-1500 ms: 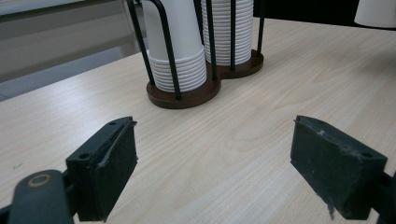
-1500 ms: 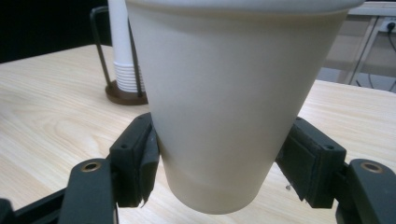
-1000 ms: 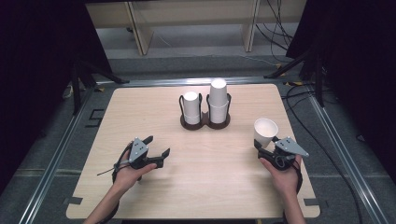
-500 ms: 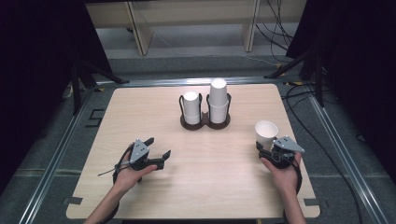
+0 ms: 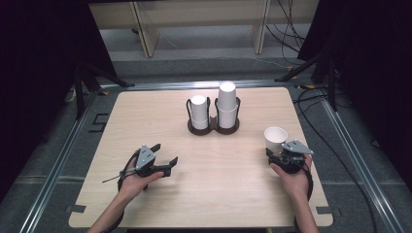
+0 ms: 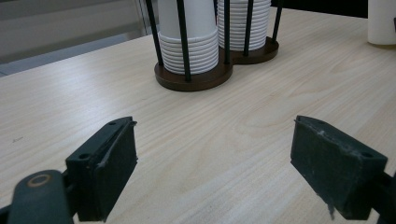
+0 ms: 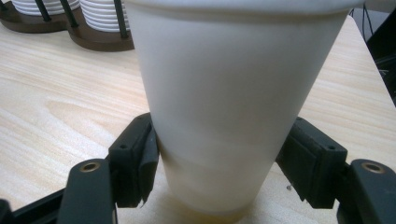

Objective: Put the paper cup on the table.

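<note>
We see the cup (image 5: 275, 139) standing upright on the counter (image 5: 233, 194) near its right edge, well apart from the holder (image 5: 214, 127) with its 2 cup stacks at the middle back. The right hand-held gripper (image 5: 278, 154) sits just behind the cup, jaws around its lower wall; they have just been opening a little, the left pad touching it and the right showing a sliver of gap. The left hand-held gripper (image 5: 165, 160) rests over the counter's front left, jaws apart and holding nothing.
</note>
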The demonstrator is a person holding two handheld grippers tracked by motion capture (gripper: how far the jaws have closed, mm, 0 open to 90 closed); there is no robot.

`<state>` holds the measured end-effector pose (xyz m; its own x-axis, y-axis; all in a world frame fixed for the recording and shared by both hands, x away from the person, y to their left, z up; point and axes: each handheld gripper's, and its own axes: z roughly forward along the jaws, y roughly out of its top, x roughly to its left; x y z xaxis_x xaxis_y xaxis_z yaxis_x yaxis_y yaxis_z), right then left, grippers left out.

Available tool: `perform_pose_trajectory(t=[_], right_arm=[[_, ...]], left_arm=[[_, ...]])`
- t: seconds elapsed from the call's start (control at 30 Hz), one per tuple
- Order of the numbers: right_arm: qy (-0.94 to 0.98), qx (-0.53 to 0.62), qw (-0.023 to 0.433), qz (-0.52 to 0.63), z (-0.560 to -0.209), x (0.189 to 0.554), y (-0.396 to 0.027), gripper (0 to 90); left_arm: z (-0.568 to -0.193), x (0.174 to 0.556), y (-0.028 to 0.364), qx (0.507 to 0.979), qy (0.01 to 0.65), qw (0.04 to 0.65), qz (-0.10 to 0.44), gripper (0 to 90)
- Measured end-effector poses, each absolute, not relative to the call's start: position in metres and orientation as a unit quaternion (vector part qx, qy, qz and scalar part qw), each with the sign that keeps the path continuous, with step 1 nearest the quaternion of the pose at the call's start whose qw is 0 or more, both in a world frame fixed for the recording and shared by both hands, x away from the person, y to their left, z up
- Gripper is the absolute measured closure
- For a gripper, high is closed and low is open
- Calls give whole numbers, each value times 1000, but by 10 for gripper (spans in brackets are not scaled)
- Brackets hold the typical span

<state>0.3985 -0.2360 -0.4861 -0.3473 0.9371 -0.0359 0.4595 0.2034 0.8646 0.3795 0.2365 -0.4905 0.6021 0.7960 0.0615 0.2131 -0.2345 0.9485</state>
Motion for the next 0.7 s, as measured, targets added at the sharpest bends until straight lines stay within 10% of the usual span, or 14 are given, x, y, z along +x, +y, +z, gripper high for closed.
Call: perform_pose_trajectory(t=[0.7], right_arm=[[732,492,281,378,-487,400,-237,315]], left_arm=[[-493,379,235,736,344,512,280,139]])
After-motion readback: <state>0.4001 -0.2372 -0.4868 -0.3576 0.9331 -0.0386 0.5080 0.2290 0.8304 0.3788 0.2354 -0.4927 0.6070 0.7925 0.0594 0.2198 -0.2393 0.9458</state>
